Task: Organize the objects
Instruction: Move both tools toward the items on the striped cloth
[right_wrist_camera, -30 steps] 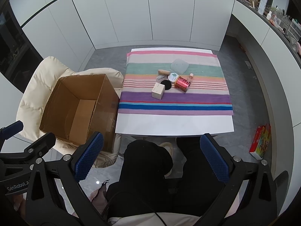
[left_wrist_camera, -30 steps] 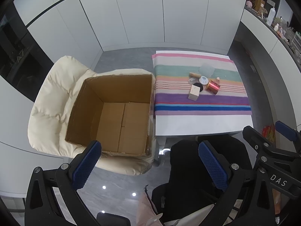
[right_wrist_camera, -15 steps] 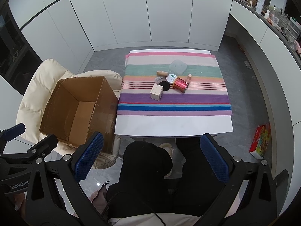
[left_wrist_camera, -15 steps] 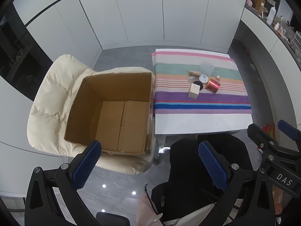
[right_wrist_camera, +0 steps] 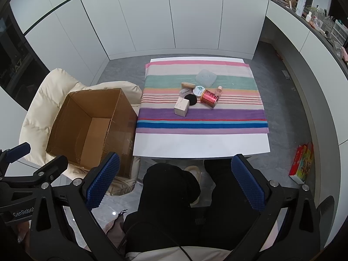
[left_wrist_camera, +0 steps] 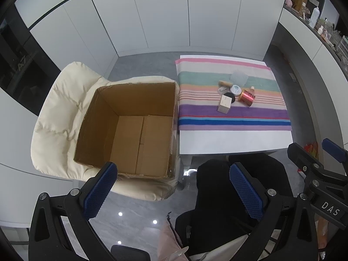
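Note:
A cluster of small items lies mid-table on a striped cloth: a beige carton, a red metallic can on its side, a black round pad, a white round tin, a clear square lid, a small bottle. An open, empty cardboard box sits on a cream chair to the left. My left gripper and right gripper both hang open, high above the person's lap, far short of the items.
The white table stands before the seated person's dark-clothed legs. The cream padded chair holds the box. A colourful package lies on the grey floor at right. White cabinets line the back; a cluttered counter runs along the right.
Both views have shifted only slightly; the scene sits a little higher in frame than a second ago. Nothing on the table has moved and both grippers stay open.

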`<state>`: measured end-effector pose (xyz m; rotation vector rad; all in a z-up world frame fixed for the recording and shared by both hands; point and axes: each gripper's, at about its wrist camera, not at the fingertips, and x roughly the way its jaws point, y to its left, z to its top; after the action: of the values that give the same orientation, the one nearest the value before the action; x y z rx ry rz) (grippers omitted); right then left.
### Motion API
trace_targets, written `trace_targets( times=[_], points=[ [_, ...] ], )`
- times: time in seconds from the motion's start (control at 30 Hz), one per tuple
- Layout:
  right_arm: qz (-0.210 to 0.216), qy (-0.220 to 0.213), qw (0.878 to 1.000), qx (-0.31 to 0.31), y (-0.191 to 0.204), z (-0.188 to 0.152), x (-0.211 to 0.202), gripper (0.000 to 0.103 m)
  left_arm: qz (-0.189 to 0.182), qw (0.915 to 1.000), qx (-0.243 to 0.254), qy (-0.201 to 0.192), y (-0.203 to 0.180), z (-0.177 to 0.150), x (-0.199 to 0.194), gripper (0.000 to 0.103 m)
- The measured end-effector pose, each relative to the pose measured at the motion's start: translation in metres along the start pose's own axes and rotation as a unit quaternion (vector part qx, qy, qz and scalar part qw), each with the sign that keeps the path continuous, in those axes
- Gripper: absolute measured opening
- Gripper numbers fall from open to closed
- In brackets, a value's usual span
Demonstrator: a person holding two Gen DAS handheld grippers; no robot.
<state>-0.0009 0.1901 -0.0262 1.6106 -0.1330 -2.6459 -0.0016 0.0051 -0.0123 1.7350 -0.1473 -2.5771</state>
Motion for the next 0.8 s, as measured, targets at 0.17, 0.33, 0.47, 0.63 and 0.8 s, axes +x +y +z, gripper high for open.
trace_targets(
  times=[0.17, 0.33, 0.47, 0.63, 0.8],
  points=[
    [0.001, 0.001, 1.000, 0.000, 0.0004, -0.0001, 0.0007, 0.103, 0.000, 1.0000, -0.001, 0.000, -0.0004, 0.0007, 0.0004, 0.103],
    [-0.002, 0.003, 1.000, -0.001, -0.0017, -0.0004, 0.0028, 0.103, -0.008, 1.0000, -0.002, 0.005, -0.0013, 0.0016, 0.0035, 0.103],
    [0.000, 0.007, 1.000, 0.000, -0.0046, -0.0008, 0.0054, 0.103, -0.013, 0.9999, -0.005, 0.008, -0.0008, 0.0021, 0.0057, 0.103],
    [-0.004, 0.008, 1.000, 0.000, -0.0045, 0.0005, 0.0069, 0.103, -0.016, 0.9998, -0.009, 0.011, -0.0023, 0.0015, 0.0084, 0.103],
    [-0.003, 0.007, 1.000, 0.002, -0.0054, 0.0017, 0.0070, 0.103, -0.010, 0.9999, -0.011, 0.006, -0.0062, 0.0017, 0.0093, 0.103]
  ],
)
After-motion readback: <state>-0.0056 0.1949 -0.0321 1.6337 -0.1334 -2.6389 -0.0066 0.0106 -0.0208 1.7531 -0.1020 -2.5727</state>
